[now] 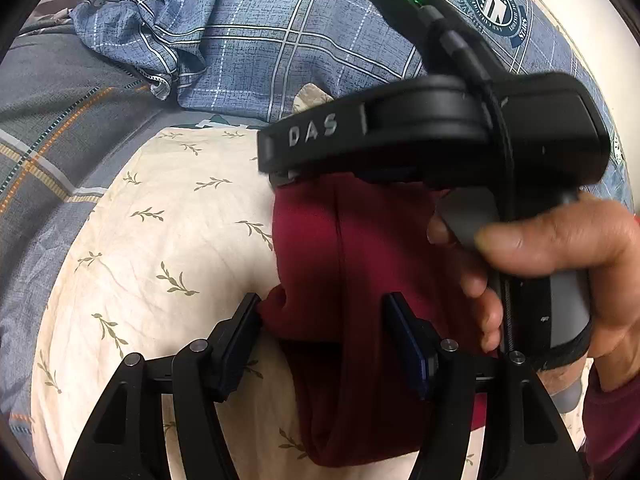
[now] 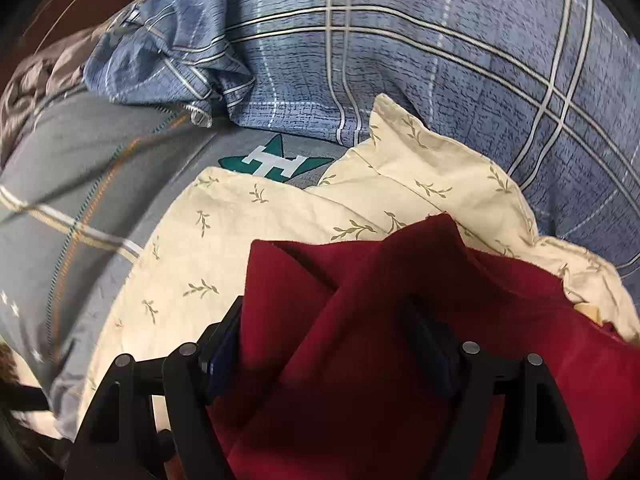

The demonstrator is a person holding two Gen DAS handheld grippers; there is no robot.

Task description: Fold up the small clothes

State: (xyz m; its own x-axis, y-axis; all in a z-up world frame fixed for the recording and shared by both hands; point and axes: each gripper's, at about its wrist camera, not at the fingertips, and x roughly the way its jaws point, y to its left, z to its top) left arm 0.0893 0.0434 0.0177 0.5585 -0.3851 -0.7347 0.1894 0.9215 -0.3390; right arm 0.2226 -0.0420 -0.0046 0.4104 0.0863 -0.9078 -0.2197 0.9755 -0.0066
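Both my grippers stand spread over a dark red garment on a cream leaf-print pillow, centre frame: left gripper, right gripper.

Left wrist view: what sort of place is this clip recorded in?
Most likely a bedroom, with the work done on a bed: blue plaid bedding behind, a cream leaf-print pillow as the work surface, and a red garment lying on it.
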